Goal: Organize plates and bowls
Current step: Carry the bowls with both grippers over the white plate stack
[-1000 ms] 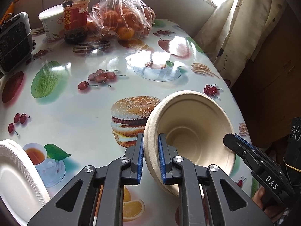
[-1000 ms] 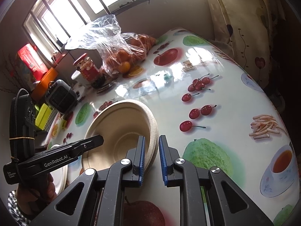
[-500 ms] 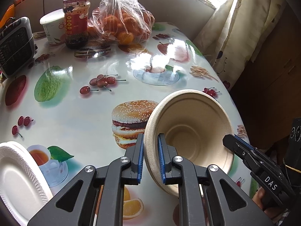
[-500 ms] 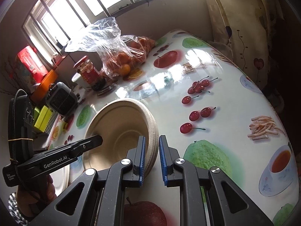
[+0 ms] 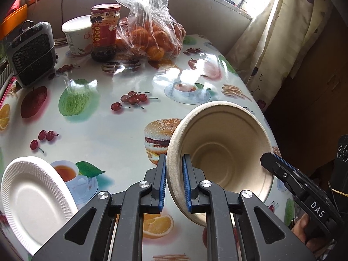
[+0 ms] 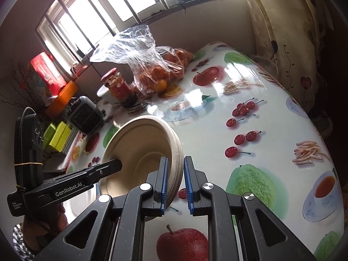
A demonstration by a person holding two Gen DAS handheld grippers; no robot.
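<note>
White foam plate [image 5: 32, 204] clear only from left wrist

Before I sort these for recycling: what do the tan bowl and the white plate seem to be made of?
The tan bowl looks like moulded paper pulp: matte, slightly fibrous, with a thick soft rim; the edge shows layers, so it may be several nested. The white plate looks like foam or pressed paper: dull white with a fluted rim; which one is unclear.

Daylight from the barred window [image 6: 113, 6] glares off the glossy tablecloth [image 5: 121, 78]; fisheye edges bend and darken.
</note>
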